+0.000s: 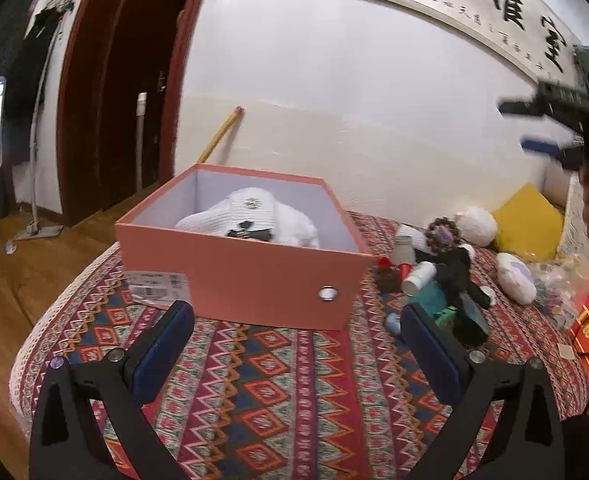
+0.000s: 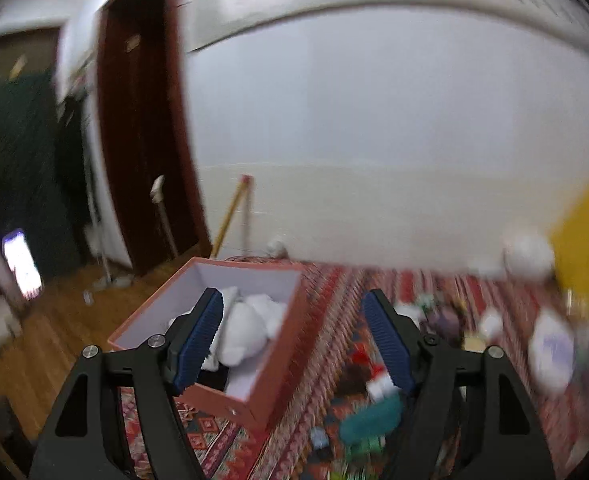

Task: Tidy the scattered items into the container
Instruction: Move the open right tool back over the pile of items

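your left claw (image 1: 294, 328) hangs spread and empty over the patterned bedspread (image 1: 278, 392), just short of the near wall of the pink box (image 1: 238, 280), which sits open with a white plush toy (image 1: 254, 216) lying inside. your right claw (image 2: 292, 338) is also spread with nothing between its pads, high above the box's right edge in a blurred view. the scattered items (image 1: 438, 276), bottles and a dark doll among them, lie heaped on the bed just right of the box.
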The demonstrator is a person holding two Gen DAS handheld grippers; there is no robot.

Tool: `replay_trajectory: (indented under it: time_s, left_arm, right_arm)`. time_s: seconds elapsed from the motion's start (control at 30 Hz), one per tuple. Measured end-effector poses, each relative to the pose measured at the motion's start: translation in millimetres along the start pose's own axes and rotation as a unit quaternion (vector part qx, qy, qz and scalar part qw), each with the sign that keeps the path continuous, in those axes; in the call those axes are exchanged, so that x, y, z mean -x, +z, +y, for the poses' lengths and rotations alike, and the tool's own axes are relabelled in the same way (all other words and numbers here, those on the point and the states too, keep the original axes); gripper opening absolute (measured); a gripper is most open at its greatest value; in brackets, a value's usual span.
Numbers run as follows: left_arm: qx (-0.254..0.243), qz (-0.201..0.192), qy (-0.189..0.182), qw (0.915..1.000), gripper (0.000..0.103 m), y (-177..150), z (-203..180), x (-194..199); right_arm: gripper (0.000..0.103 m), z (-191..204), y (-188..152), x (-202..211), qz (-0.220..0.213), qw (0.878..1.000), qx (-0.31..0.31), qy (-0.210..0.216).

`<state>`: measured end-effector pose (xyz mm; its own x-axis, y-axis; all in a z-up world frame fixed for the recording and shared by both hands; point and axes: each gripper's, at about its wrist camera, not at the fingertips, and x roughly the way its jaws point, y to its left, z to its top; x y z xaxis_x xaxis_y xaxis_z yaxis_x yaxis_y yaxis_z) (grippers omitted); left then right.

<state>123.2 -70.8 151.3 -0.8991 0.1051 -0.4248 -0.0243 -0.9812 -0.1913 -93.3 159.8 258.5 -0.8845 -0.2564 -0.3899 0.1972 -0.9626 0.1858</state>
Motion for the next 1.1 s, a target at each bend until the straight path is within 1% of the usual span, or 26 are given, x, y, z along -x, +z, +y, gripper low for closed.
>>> replay_trajectory:
  time_s: [0.07,0.13,0.23,0.3,0.33,0.37,0.47,0.53,0.57,0.67,0.73,0.8,0.87,0.97,1.03,1.1]
  left_arm:
    - [-0.013,0.001,-0.006,0.9999,0.103,0.0,-16.4,1.7]
    - [-0.024,0.002,-0.008,0.9997,0.103,-0.5,-31.5,2.0]
    - [-0.043,0.005,-0.012,0.9990,0.103,-1.2,-60.1,0.9]
    - [-0.048,0.008,-0.018,0.9986,0.103,-0.8,-76.1,-0.3]
    - [-0.052,0.008,-0.019,0.9984,0.103,-0.4,-84.8,-1.1]
    - [-0.061,0.008,-0.018,0.9979,0.103,-0.2,-96.5,-2.4]
    - [-0.089,0.008,-0.019,0.9958,0.103,-2.7,-128.1,-4.2]
    - [-0.109,0.009,-0.020,0.9938,0.103,-4.7,-149.5,-6.1]
    - [-0.115,0.011,-0.021,0.9931,0.103,-5.3,-156.6,-7.6]
    - [-0.138,0.015,-0.030,0.9898,0.103,-5.9,-183.7,-12.1]
    - [-0.154,0.016,-0.032,0.9874,0.103,-5.0,-197.5,-15.2]
    - [-0.169,0.021,-0.038,0.9847,0.103,-2.6,-210.1,-22.0]
    - [-0.179,0.030,-0.047,0.9822,0.103,2.3,-220.6,-32.4]
    - [-0.194,0.034,-0.059,0.9787,0.103,12.4,-237.9,-50.5]
    - [-0.207,0.026,-0.060,0.9761,0.103,17.5,-250.2,-60.1]
    - [-0.217,0.020,-0.060,0.9742,0.103,19.9,-258.2,-67.3]
  right_arm:
    - [0.073,-43.9,-1.9,11.9,-0.003,0.998,-0.057,-0.018]
    - [0.073,-81.2,-10.7,26.0,-0.008,0.994,-0.106,-0.028]
    - [0.073,-126.6,-25.1,46.3,-0.021,0.986,-0.159,-0.038]
    - [0.073,-164.2,-39.5,59.7,-0.025,0.978,-0.202,-0.043]
    - [0.073,-173.7,-45.0,64.9,-0.025,0.976,-0.213,-0.043]
    - [0.073,-194.6,-51.2,70.8,-0.025,0.970,-0.236,-0.042]
    - [0.075,-239.8,-70.7,83.7,-0.025,0.956,-0.288,-0.041]
    - [0.075,-263.3,-81.0,86.6,-0.027,0.950,-0.308,-0.044]
    - [0.076,-283.8,-89.5,93.7,-0.029,0.944,-0.325,-0.049]
    - [0.077,-328.0,-110.1,103.3,-0.032,0.930,-0.363,-0.054]
    - [0.077,-348.3,-121.5,105.6,-0.034,0.922,-0.381,-0.061]
    - [0.077,-375.5,-134.5,107.7,-0.032,0.910,-0.408,-0.069]
    - [0.077,-394.5,-143.1,105.1,-0.028,0.902,-0.424,-0.074]
    - [0.077,-418.1,-148.6,98.5,-0.023,0.895,-0.438,-0.086]
    - [0.077,-429.4,-147.8,93.4,-0.018,0.895,-0.435,-0.092]
    - [0.078,-445.5,-148.4,85.2,-0.013,0.893,-0.436,-0.109]
